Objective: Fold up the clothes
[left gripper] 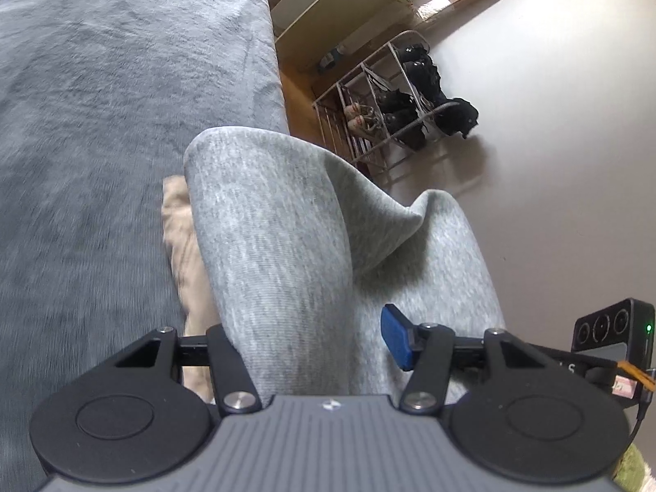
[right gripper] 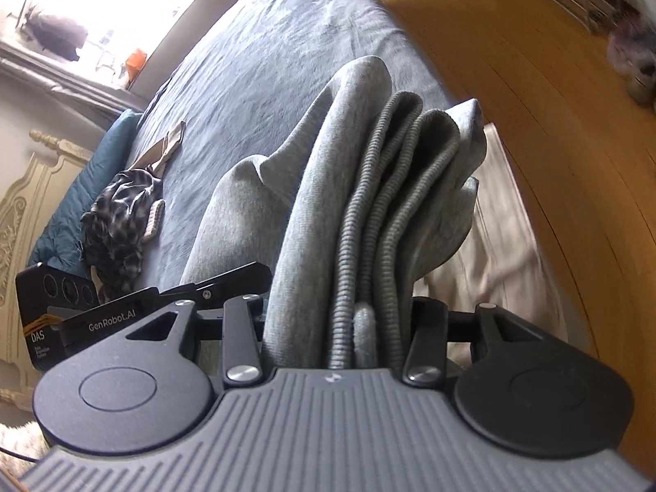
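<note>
1. Left wrist view, left side of frame: a grey bed (left gripper: 102,123) fills it, blurred. A beige cloth (left gripper: 180,246) lies on it, just left of centre.
2. Centre: a grey garment (left gripper: 279,246) runs up from the left gripper (left gripper: 311,344). The jaws stand part-way apart with the fabric bunched between them; the blue pad (left gripper: 395,338) on the right presses the cloth, the left one is hidden. It looks gripped.
3. Right side: a shoe rack (left gripper: 389,102) stands on the pale floor (left gripper: 553,164), well apart from the bed.
4. Right wrist view, left side: a checked cloth (right gripper: 123,221) lies crumpled on the bed (right gripper: 266,61), near a teal pillow (right gripper: 82,205).
5. Centre: the right gripper (right gripper: 336,328) clamps the garment (right gripper: 328,205) in thick stacked layers, with ribbed hems showing.
6. Right side: the wood floor (right gripper: 553,123).
7. Judgement: the folded garment is being carried low over the bed. To do this well, keep both grips level and evenly spaced so the layers stay aligned, and lay it flat beside the beige cloth before letting go.
</note>
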A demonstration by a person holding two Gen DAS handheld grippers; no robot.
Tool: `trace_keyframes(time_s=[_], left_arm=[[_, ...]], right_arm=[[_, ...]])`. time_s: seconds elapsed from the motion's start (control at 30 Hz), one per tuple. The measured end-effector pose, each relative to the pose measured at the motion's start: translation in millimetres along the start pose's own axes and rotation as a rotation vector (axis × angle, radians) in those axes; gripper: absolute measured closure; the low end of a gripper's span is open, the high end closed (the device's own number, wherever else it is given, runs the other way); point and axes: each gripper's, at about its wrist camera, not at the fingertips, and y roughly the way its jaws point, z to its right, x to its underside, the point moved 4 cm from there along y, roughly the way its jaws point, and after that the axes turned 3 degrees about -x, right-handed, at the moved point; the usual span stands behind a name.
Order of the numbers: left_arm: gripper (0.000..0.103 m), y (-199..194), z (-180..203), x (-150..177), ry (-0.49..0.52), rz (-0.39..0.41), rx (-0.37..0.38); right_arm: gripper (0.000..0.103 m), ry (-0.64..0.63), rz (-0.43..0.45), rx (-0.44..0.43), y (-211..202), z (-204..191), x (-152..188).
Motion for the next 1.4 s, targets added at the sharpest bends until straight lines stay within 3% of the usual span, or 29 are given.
trace_keyframes(time_s=[0.2,0.37,0.67,0.97,1.17,1.4], left_arm=[[0.048,37.3,-15.1,-11.5,-0.011,0.057,-0.004],[0.048,68.8,-30.0,5.7,-0.058,0.056,-0.031],[0.046,65.4,-19.7,11.9,-0.021,0.080,-0.039],[0.047,67.1,-24.4,16.5,-0.030,0.062,-0.034],[0.047,69.7,-27.1,24.3,0.005,0.063,-0.055],[0.044,67.1,-30.4,28.5,0.065,0.062,-0.103]], right_arm=[[0.061,-0.090,-0.010,-0.037,28.0,27.1,-30.3],[0.061,-0.122,-0.062,-0.050,46.1,55.7,-32.2],[0.061,-0.132,-0.055,-0.148,36.5,70.4,-28.2],[0.061,-0.020,-0.057,-0.208,41.3,92.0,-24.2],[0.059,-0.030,-0.076,-0.217,43.0,100.3,-22.6],[0.049,0.003,-0.107,-0.201,48.1,122.8,-25.2]])
